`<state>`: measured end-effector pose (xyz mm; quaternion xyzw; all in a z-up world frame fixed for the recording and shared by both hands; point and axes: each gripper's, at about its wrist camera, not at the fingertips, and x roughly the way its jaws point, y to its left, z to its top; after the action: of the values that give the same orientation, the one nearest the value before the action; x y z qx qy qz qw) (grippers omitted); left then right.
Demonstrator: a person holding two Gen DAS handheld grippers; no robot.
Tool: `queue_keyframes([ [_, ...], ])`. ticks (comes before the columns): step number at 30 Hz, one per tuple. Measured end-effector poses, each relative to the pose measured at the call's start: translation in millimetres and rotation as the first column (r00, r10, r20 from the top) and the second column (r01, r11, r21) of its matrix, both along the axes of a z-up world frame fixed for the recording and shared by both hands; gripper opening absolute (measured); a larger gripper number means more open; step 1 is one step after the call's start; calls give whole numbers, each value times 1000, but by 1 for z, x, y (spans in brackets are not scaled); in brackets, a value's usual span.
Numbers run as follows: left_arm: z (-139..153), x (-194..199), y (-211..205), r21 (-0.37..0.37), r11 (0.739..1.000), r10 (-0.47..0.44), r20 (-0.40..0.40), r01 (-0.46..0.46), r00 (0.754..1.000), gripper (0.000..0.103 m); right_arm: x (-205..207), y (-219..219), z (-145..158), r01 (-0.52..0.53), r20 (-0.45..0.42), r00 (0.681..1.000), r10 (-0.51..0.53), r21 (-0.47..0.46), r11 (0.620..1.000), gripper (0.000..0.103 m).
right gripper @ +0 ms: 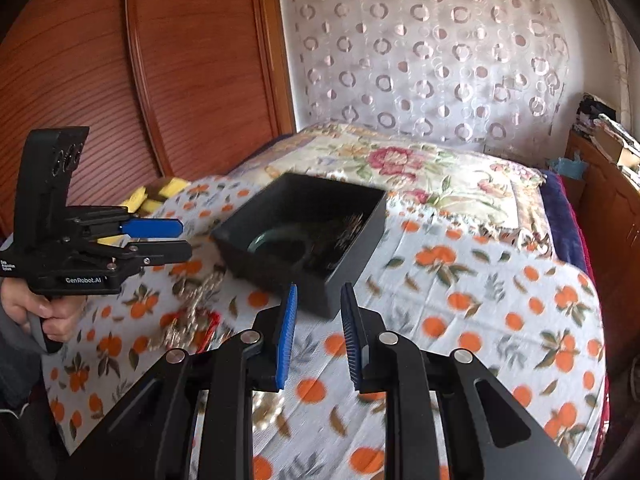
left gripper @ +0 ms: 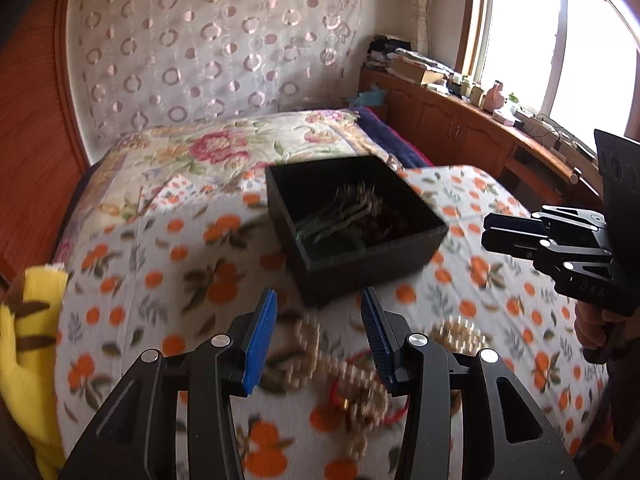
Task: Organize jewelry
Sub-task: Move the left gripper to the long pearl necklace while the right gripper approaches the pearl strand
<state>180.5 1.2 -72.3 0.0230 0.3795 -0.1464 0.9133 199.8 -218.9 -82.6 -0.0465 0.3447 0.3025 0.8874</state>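
Two hand-held grippers hovered over the bed, both empty with jaws apart: the left hand-held gripper directly above the tangled bead bracelets, nearer them than the right hand-held gripper, the black jewelry box just beyond.

The bed wears an orange-print blanket, with a floral quilt beyond. An open black box sits directly on the blanket. Nearer than the box lies a blurred heap of gold chains and a red cord bracelet; left of the box, a yellow plush toy.
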Motion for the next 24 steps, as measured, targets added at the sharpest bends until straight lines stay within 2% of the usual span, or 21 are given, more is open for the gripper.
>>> queue_keyframes([
  [6, -21, -24, 5, 2, 1000, 4, -35, -4, 999, 42, -18, 8, -21, -15, -63, 998, 13, -32, 999, 24],
  [13, -37, -54, 8, 26, 1000, 13, -51, -12, 999, 42, -33, 15, -34, -16, -95, 995, 11, -57, 998, 19],
  [20, -42, -70, 10, 18, 1000, 23, -57, -22, 998, 42, -26, 20, -38, 0, -130, 992, -1, -12, 1000, 19],
  [24, -44, -70, 12, 18, 999, 34, -53, -33, 998, 42, -18, 30, -47, 6, -139, 990, -13, -54, 999, 19],
])
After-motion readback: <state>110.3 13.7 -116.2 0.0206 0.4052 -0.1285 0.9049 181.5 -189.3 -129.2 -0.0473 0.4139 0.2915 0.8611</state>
